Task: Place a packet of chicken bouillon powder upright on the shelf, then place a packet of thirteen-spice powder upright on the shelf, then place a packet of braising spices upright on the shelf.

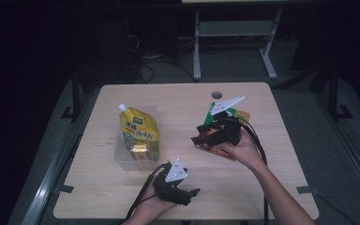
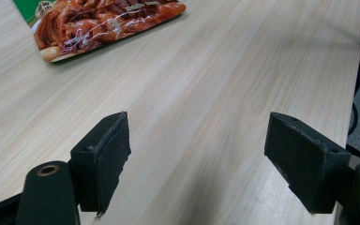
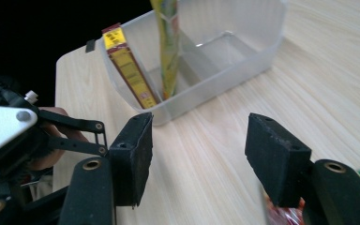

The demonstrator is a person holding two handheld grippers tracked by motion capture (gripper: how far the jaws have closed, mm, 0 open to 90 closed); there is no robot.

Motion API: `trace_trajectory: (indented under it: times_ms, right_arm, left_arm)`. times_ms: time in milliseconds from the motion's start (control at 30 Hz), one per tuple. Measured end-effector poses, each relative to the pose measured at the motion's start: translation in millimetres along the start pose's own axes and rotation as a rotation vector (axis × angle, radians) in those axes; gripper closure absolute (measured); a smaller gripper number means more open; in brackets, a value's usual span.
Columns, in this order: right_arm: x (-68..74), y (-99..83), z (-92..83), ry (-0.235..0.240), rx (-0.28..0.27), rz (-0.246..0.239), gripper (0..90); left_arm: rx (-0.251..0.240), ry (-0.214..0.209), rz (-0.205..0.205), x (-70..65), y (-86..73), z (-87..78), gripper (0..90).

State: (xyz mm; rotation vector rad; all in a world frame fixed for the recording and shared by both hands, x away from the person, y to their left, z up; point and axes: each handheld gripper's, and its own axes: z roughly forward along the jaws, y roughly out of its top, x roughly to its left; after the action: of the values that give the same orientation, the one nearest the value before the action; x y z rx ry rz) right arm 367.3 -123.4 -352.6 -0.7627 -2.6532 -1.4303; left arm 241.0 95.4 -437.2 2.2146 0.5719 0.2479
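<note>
— Left side of the tabletop (image 1: 272,187)?
— Clear tub (image 3: 225,61) holding an upright yellow spout pouch (image 1: 139,133) and a yellow-red packet (image 3: 127,70). Left tool (image 1: 187,193) near the front edge, jaws spread, nothing between them.
— Right side?
— Right tool (image 1: 198,135) over a red snack packet (image 2: 103,23), jaws parted, gripping nothing.

Yellow-green pouch (image 1: 139,133), red-orange packet (image 2: 103,26), pale woodgrain table (image 1: 168,98)

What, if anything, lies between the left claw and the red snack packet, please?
Nothing visible does. In the left gripper view, bare table runs from the open left claw up to the packet; the right claw sits over the packet's far part.
</note>
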Motion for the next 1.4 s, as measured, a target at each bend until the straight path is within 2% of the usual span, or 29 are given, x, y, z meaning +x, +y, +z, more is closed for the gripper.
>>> trace_trajectory:
  times_ms: [233, 733, 833, 1267, 1400]
  right_arm:
    - [-5.5, -12.9, -14.2, -0.033, -0.01, 0.031, 39.2]
    - [-10.2, -18.9, -21.0, -0.071, 0.02, 0.043, 36.4]
    - [-11.7, -20.7, -25.0, -0.079, 0.022, 0.055, 35.8]
    - [-21.6, -37.3, -60.1, -0.164, 0.031, 0.082, 34.8]
    - [-25.9, -43.1, -71.2, -0.193, 0.035, 0.101, 33.9]
  left_arm:
    - [-0.002, -0.003, 0.0, -0.1, 0.5, 0.2, 21.9]
    - [-0.013, 0.004, -0.016, 3.8, 3.1, -2.0, 22.6]
    - [-0.005, 0.004, -0.008, 5.9, 4.6, -2.5, 23.0]
    - [-0.01, 0.004, -0.01, 9.4, 18.5, 0.1, 28.3]
    - [-0.006, 0.008, 0.005, 12.9, 26.4, 0.3, 30.4]
